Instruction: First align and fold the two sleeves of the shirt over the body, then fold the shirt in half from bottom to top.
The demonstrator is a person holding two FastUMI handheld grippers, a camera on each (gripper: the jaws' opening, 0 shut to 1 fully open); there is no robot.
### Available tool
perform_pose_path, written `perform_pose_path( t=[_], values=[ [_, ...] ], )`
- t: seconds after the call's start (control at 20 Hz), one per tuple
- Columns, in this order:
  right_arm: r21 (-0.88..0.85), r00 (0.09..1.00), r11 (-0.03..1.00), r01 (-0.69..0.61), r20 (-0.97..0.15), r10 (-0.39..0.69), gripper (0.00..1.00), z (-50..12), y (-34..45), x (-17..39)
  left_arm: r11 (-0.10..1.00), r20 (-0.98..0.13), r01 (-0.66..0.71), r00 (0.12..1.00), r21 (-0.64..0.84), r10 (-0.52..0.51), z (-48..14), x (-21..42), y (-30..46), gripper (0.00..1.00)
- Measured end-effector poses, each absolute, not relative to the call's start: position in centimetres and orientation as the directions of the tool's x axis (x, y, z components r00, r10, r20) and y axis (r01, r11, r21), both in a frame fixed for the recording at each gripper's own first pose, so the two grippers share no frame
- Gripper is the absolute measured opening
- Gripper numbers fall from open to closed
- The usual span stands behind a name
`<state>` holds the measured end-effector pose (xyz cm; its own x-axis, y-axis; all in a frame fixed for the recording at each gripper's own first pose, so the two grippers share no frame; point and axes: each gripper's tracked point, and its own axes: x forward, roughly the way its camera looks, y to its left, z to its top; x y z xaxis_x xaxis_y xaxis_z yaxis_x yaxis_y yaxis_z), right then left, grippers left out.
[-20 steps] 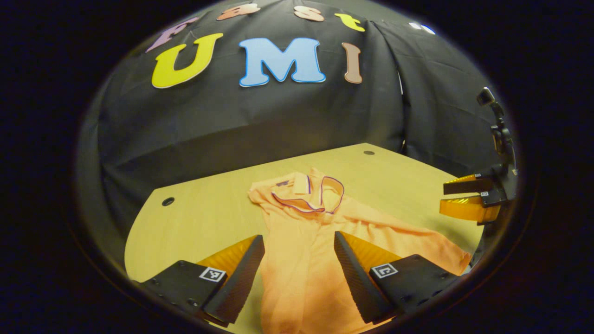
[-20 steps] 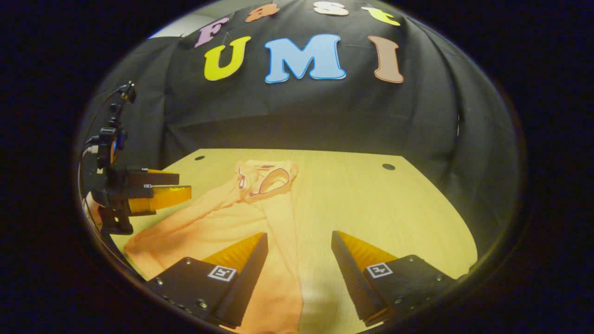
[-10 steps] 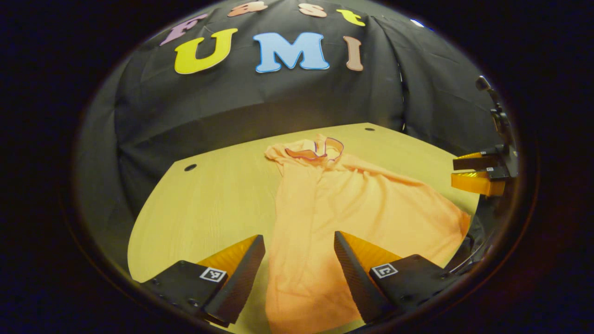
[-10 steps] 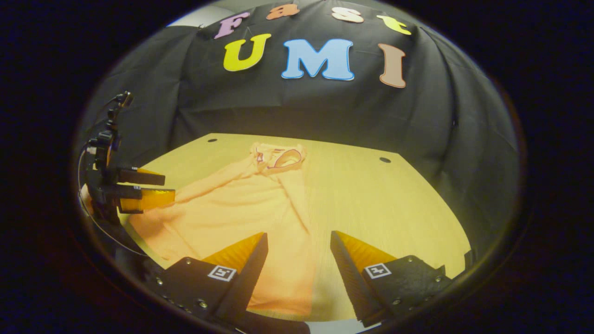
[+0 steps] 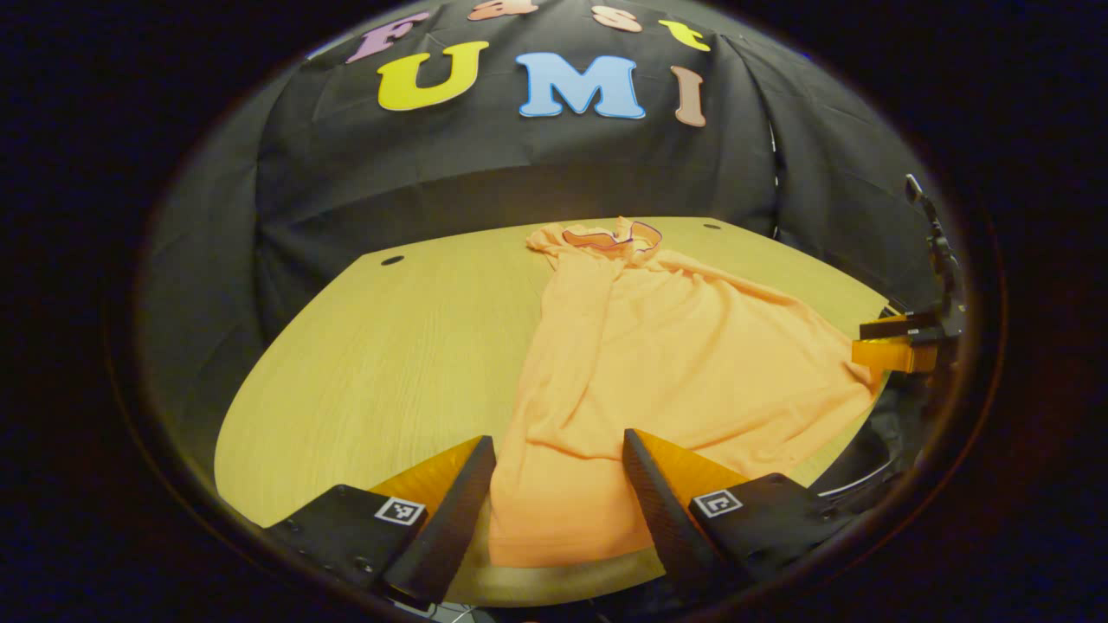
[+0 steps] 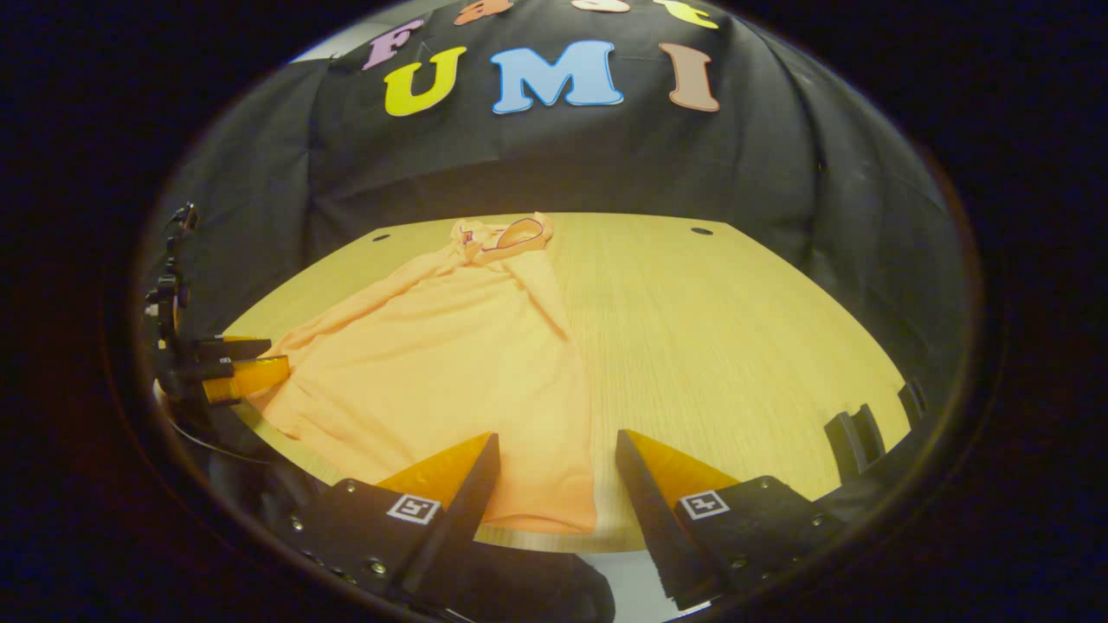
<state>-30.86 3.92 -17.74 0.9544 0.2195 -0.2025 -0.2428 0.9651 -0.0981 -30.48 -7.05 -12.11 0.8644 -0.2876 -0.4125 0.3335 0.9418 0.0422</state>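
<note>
An orange shirt [image 5: 675, 363] lies flat on the wooden table [image 5: 389, 346], its collar [image 5: 610, 235] at the far end and its hem at the near edge. My left gripper [image 5: 558, 493] hangs open over the hem's left part, with cloth showing between its fingers but not pinched. In the right gripper view the shirt [image 6: 441, 355] spreads to the left, collar [image 6: 506, 235] far off. My right gripper [image 6: 554, 489] is open above the shirt's near right corner. Each gripper also shows from afar: the right gripper [image 5: 900, 344] and the left gripper [image 6: 234, 372], both by the shirt's edge.
Small round holes [image 5: 392, 260] [image 6: 702, 231] mark the table's far corners. The table's front edge [image 6: 623, 541] runs just under my right fingers. Two dark brackets [image 6: 853, 433] stick up at the table's right rim. Bare wood [image 6: 718, 346] stretches right of the shirt.
Both grippers have drawn back from over the shirt's middle toward the table's near edge, staying open. The whole shirt and its hem have come into sight.
</note>
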Motion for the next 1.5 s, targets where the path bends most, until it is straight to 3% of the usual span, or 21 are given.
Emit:
perform_pose_path(
  t=[0.1, 0.15, 0.2, 0.55, 0.6, 0.65, 0.7, 0.75, 0.8, 0.9, 1.0, 1.1, 1.15, 1.3, 1.5],
  values=[
    [-0.081, 0.958, 0.967, -0.240, -0.180, 0.222, 0.85, -18.0, 4.0, -30.9, 0.947, -0.386, 0.321, 0.877, 0.028, -0.286, -12.0, -30.5, -6.9, 1.00],
    [-0.081, 0.959, 0.968, -0.237, -0.180, 0.219, 0.86, -18.1, 4.0, -30.9, 0.947, -0.371, 0.320, 0.884, 0.033, -0.286, -12.0, -30.6, -7.0, 0.94],
    [-0.093, 0.962, 0.968, -0.235, -0.168, 0.217, 0.85, -18.0, 4.1, -31.1, 0.945, -0.357, 0.326, 0.887, 0.037, -0.292, -12.2, -30.8, -7.3, 1.00],
    [-0.113, 0.974, 0.972, -0.208, -0.114, 0.196, 0.85, -18.3, 4.3, -31.1, 0.955, -0.288, 0.295, 0.918, 0.039, -0.272, -12.5, -30.7, -7.3, 0.92],
    [-0.091, 0.976, 0.976, -0.200, -0.106, 0.191, 0.80, -18.3, 4.2, -32.0, 0.955, -0.281, 0.295, 0.920, 0.039, -0.273, -12.5, -30.5, -7.5, 0.90],
    [-0.070, 0.980, 0.979, -0.189, -0.077, 0.184, 0.63, -18.4, 4.2, -31.0, 0.957, -0.270, 0.287, 0.925, 0.036, -0.267, -12.7, -30.4, -7.4, 0.87],
    [-0.078, 0.981, 0.980, -0.184, -0.070, 0.179, 0.54, -18.4, 4.4, -31.0, 0.959, -0.259, 0.282, 0.929, 0.034, -0.264, -12.5, -30.3, -7.4, 0.74],
    [-0.099, 0.981, 0.977, -0.187, -0.068, 0.181, 0.52, -18.6, 4.8, -31.1, 0.959, -0.260, 0.280, 0.930, 0.043, -0.260, -12.6, -30.3, -7.5, 0.68],
    [-0.109, 0.979, 0.975, -0.194, -0.079, 0.186, 0.52, -18.8, 5.2, -31.3, 0.957, -0.253, 0.288, 0.930, 0.045, -0.268, -12.9, -30.3, -7.9, 0.68],
    [-0.065, 0.971, 0.971, -0.230, -0.082, 0.224, 0.52, -18.9, 6.2, -31.9, 0.961, -0.237, 0.274, 0.937, 0.042, -0.257, -12.8, -30.3, -8.1, 0.33],
    [-0.017, 0.972, 0.973, -0.230, -0.060, 0.228, 0.09, -18.7, 6.6, -31.8, 0.956, -0.247, 0.287, 0.932, 0.065, -0.264, -13.1, -30.3, -8.6, 0.30],
    [-0.030, 0.974, 0.974, -0.224, -0.054, 0.222, 0.09, -19.1, 6.9, -31.5, 0.960, -0.234, 0.280, 0.934, 0.016, -0.269, -12.8, -30.3, -8.2, 0.10],
    [-0.025, 0.975, 0.976, -0.218, -0.044, 0.217, 0.00, -19.0, 6.7, -31.7, 0.957, -0.244, 0.289, 0.928, -0.001, -0.281, -12.7, -30.3, -8.2, 0.10],
    [-0.026, 0.976, 0.976, -0.215, -0.052, 0.213, 0.00, -18.8, 6.9, -31.7, 0.952, -0.231, 0.296, 0.924, -0.073, -0.305, -12.5, -30.2, -7.9, 0.06],
    [-0.046, 0.978, 0.978, -0.204, -0.057, 0.201, 0.00, -18.7, 7.0, -31.6, 0.955, -0.234, 0.296, 0.927, -0.024, -0.293, -12.7, -30.3, -8.4, 0.06]
  ],
)
